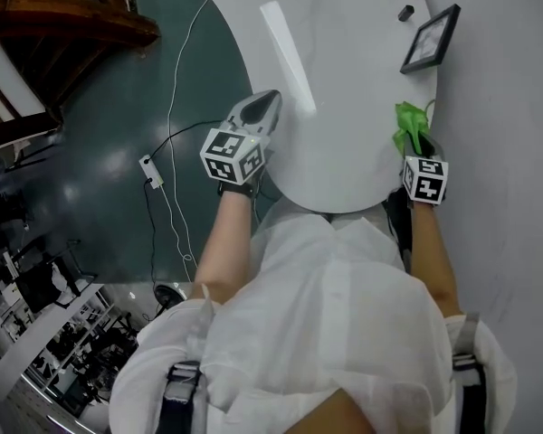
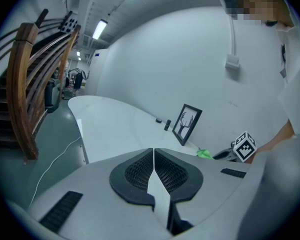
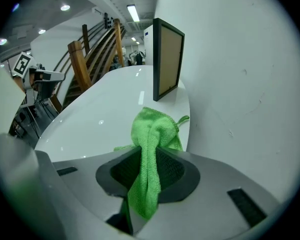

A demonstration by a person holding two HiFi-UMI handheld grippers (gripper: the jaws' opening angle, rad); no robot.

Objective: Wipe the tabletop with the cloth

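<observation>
A bright green cloth (image 3: 152, 139) is pinched in my right gripper (image 3: 149, 156), which is shut on it; the cloth bunches out past the jaws and hangs over the near right edge of the white tabletop (image 1: 344, 80). In the head view the cloth (image 1: 410, 125) sticks up from the right gripper (image 1: 423, 147) beside the wall. My left gripper (image 1: 258, 111) hovers at the table's near left edge, its jaws closed together with nothing between them (image 2: 153, 161). From the left gripper view the cloth (image 2: 204, 154) shows as a small green patch far right.
A black picture frame (image 1: 430, 39) leans against the wall at the table's right side, seen close ahead in the right gripper view (image 3: 166, 59). Two small dark objects (image 1: 405, 12) lie beyond it. A wooden staircase (image 2: 35, 84) and a white floor cable (image 1: 167, 143) are left of the table.
</observation>
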